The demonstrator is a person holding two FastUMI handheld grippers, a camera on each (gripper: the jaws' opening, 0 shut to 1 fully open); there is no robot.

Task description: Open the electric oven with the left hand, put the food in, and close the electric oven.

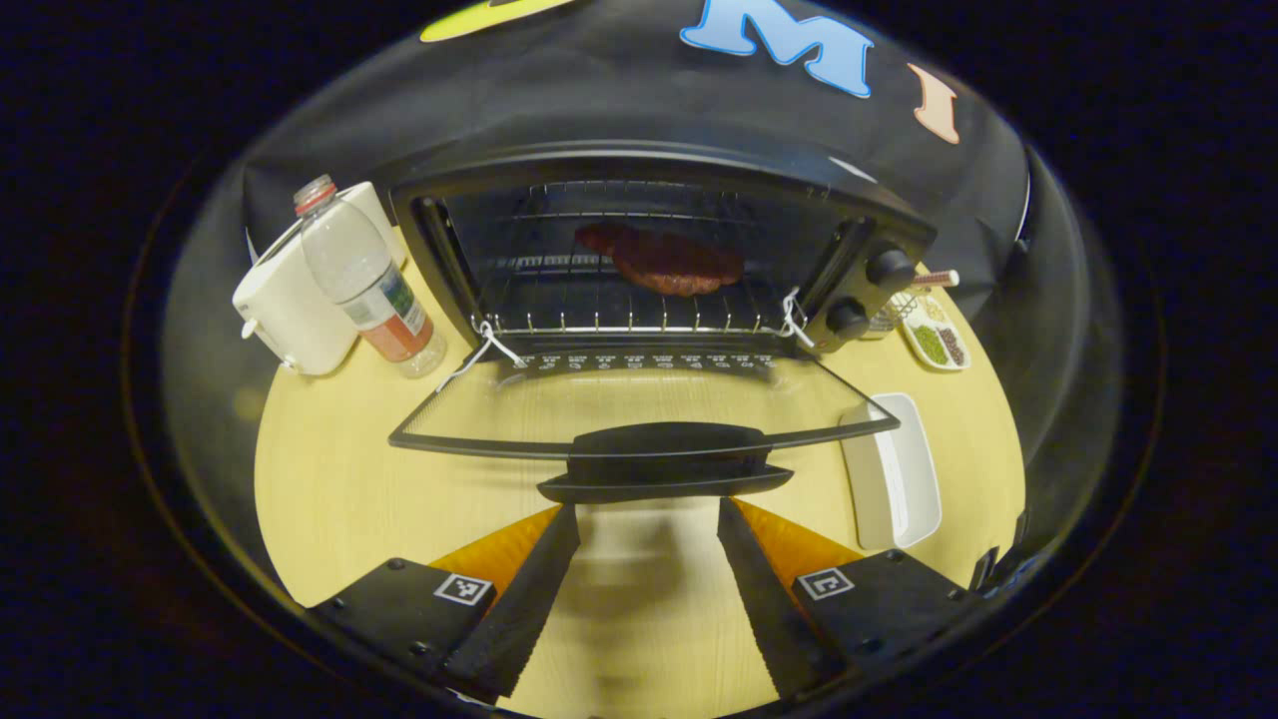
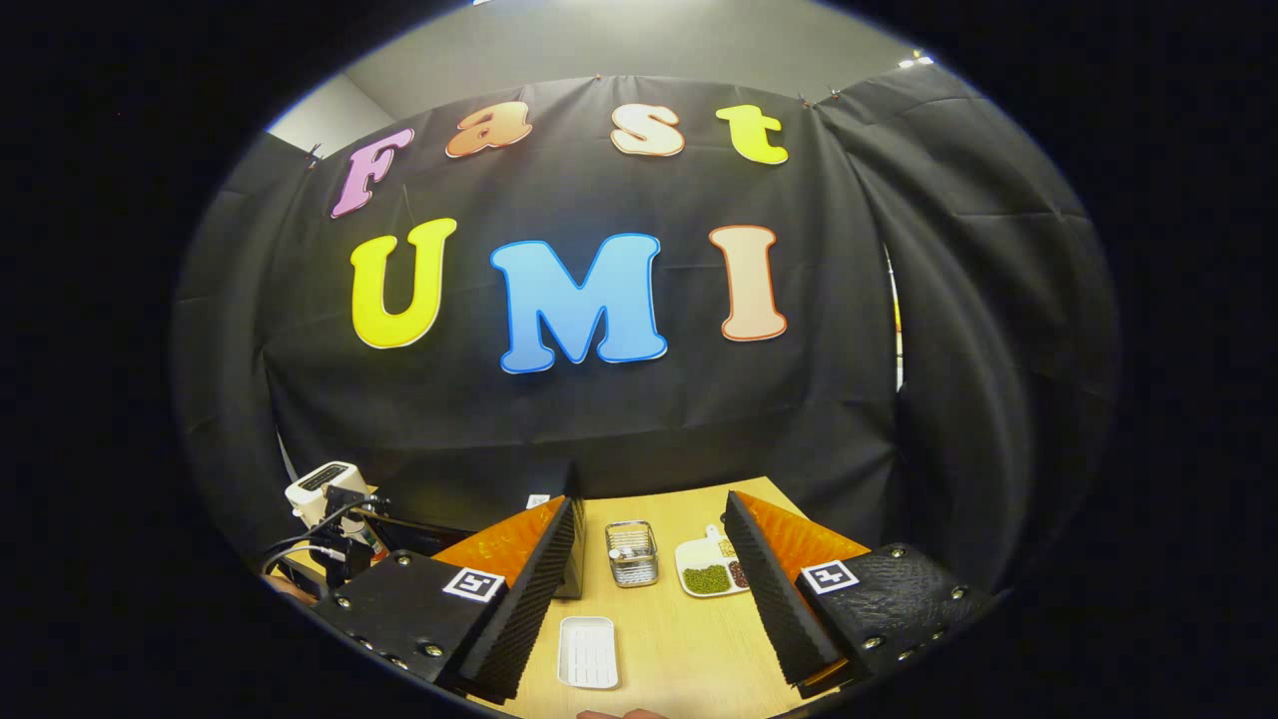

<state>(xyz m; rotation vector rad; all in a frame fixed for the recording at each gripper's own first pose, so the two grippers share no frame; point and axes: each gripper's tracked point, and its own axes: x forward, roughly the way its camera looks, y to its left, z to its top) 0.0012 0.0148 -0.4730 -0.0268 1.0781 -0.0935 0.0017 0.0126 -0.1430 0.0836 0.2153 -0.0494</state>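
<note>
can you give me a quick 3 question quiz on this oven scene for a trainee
1. True or false: the oven door is shut.
2. Where does the meat lie? A) on the white tray B) on the rack inside the oven C) on the table
3. Fill in: just left of the oven, a plastic ____ stands in front of a white appliance.

Key:
1. False. The door lies folded down, with its handle just ahead of the left claw, which is open and holds nothing.
2. B. The white tray on the table is empty.
3. bottle.
</note>
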